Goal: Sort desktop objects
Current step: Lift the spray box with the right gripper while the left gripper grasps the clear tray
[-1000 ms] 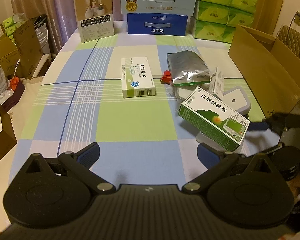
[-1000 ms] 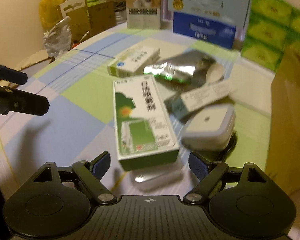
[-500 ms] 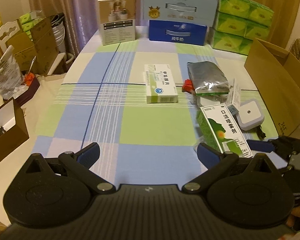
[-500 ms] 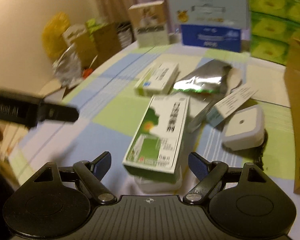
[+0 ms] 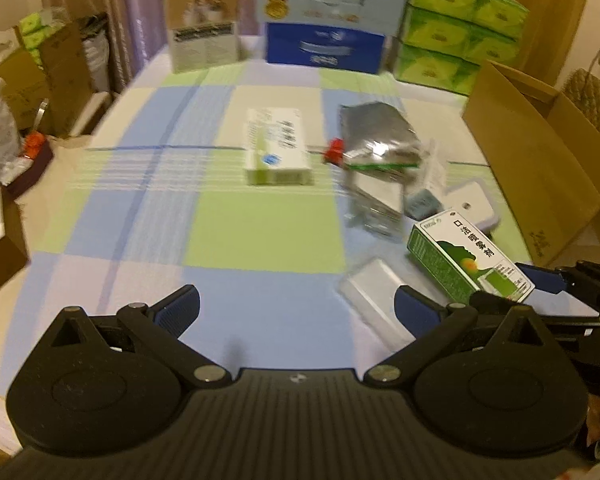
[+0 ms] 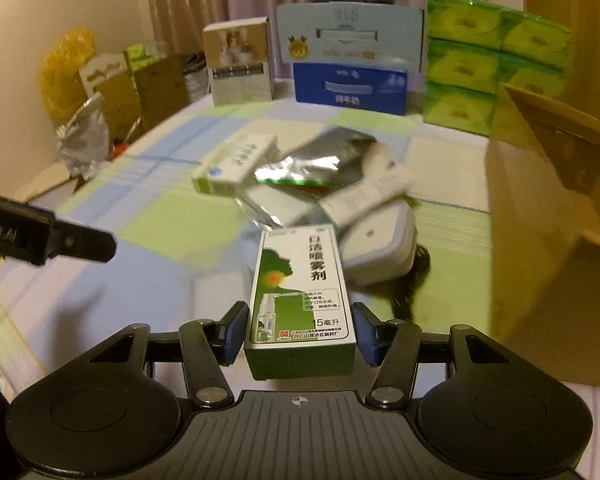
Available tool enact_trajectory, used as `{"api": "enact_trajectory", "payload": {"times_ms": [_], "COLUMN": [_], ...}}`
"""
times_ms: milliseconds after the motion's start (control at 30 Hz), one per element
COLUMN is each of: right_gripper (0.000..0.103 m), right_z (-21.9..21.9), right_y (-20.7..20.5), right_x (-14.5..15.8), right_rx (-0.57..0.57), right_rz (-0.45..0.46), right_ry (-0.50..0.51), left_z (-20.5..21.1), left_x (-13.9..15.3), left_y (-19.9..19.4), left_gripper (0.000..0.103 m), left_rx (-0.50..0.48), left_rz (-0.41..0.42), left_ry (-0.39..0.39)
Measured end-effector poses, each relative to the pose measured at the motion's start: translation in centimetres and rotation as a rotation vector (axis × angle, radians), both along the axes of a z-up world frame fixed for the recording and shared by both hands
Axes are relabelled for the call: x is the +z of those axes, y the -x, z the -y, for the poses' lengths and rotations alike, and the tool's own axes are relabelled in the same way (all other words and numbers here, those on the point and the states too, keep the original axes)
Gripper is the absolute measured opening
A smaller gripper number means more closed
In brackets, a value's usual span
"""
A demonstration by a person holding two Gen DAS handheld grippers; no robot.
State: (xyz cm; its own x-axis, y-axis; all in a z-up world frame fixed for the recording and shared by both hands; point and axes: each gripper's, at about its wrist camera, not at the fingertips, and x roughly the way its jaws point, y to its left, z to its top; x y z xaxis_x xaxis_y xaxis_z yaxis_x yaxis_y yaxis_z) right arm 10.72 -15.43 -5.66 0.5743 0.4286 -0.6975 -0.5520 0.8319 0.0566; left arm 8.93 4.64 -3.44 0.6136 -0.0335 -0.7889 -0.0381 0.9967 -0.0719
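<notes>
Two tongs show above the checked tabletop (image 5: 260, 240). Right tongs (image 6: 299, 332) clamp the near end of the green spray box (image 6: 300, 280), held level and lifted over the tabletop, pointing far toward the foil pouch (image 6: 312, 160). Left tongs (image 5: 296, 308) hover spread wide and empty at the near edge, left of the box. An open cardboard box (image 6: 548, 220) stands at right.

Green and white box (image 6: 300, 292) at bottom middle, lifted off the table, pinched on both sides, label facing up.
</notes>
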Motion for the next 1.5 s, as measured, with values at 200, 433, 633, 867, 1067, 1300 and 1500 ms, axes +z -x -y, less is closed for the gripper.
{"api": "enact_trajectory", "payload": {"times_ms": [200,433,633,867,1067,1300,1500], "right_gripper": [0.052,0.052,0.052,0.053,0.059,0.06,0.06], "right_z": [1.2,2.9,3.5,3.4,3.1,2.9,2.8], "right_y": [0.6,0.4,0.5,0.3,0.3,0.3,0.0], "right_x": [-1.7,-2.1,-2.3,-2.5,-2.7,-2.8,-2.9], "right_rx": [0.053,-0.069,-0.07,-0.072,-0.078,-0.074,-0.084], "right_rz": [-0.048,-0.051,-0.057,-0.059,-0.066,-0.058,-0.06], "right_ry": [0.029,0.034,0.005,-0.007,-0.027,-0.032,-0.037], "left_z": [2.5,4.3,6.9,5.3,3.0,5.0,5.0], "left_x": [-1.5,-3.0,-5.2,-5.5,-5.3,-6.1,-6.1], "left_y": [-0.8,-2.1,-3.8,-2.4,-1.9,-3.3,-3.9], "left_gripper": [0.102,0.102,0.085,0.061,0.06,0.061,0.064], "left_rx": [-0.018,0.001,-0.011,-0.063,-0.072,-0.305,-0.469], "left_rz": [-0.023,-0.01,-0.037,-0.042,-0.025,0.01,0.058], "left_ry": [0.019,0.085,0.047,-0.036,-0.017,-0.11,-0.161]}}
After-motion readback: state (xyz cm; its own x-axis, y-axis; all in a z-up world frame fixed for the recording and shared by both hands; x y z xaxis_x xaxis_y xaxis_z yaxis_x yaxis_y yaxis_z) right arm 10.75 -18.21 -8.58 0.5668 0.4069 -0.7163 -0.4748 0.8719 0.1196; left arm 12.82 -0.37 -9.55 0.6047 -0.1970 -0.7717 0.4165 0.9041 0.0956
